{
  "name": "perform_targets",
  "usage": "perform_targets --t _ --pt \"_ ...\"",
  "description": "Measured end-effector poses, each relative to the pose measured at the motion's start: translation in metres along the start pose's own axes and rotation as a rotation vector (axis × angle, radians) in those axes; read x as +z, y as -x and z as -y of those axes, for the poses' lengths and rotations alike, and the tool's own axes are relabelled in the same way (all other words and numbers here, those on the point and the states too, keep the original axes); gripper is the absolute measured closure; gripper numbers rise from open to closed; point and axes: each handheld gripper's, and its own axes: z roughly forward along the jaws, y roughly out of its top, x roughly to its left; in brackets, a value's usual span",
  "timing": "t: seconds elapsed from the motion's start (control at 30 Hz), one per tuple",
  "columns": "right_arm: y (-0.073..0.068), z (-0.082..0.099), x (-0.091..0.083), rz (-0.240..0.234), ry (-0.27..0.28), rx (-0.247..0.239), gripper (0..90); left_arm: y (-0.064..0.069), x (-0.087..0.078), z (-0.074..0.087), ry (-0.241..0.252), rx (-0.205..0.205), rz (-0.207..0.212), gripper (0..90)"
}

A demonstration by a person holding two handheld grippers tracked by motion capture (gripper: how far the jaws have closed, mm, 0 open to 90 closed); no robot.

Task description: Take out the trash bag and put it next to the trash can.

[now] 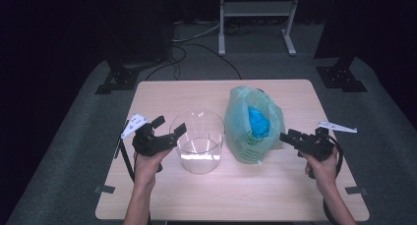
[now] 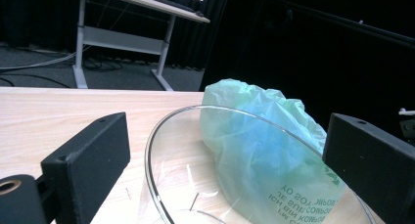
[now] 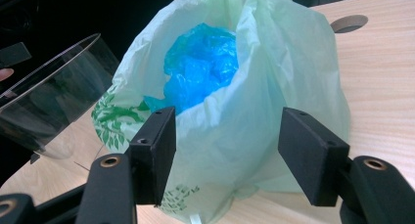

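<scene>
Green plastic bag (image 1: 253, 126), thin and translucent with a crumpled blue bag (image 1: 257, 122) inside, stands right of centre on the wooden table (image 1: 162, 95). The right gripper (image 1: 290, 137) sits at its right side; in the right gripper view its jaws stand wide with a bulge of the green film between them, and the pads do not seem to press on it, so nothing is held. The left gripper (image 1: 167, 128) is at the left side of the clear glass bowl (image 1: 197, 141), jaws wide open; in the high view one jaw seems to reach over the near-left rim, though I cannot tell whether it touches the glass.

The likeliest trouble, as I judge it, is the film itself. It is slack and slippery, so closing on a loose fold may catch a single layer and the bag could slide out, tear, or tip its blue contents on the way up. The bowl stands just left of the bag, nearly touching it, and a sideways pull could drag the bag against the glass and shove the bowl.

A round cable hole (image 3: 348, 22) lies in the tabletop beyond the bag. Past the far edge are a white desk frame (image 1: 255, 11), cables (image 1: 196, 43) on the grey floor and black stand feet (image 1: 115, 80).
</scene>
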Motion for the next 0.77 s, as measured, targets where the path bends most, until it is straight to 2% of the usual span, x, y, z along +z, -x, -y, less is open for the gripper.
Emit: perform_targets --t 0.47,0.77 --pt "0.005 0.023 -0.010 0.012 0.002 0.013 38.7 0.000 0.000 0.000 -0.002 0.001 0.003 2.5" --pt "0.003 0.047 -0.023 0.027 0.008 0.020 38.4 0.001 -0.002 -0.001 0.007 -0.003 0.009 2.5"
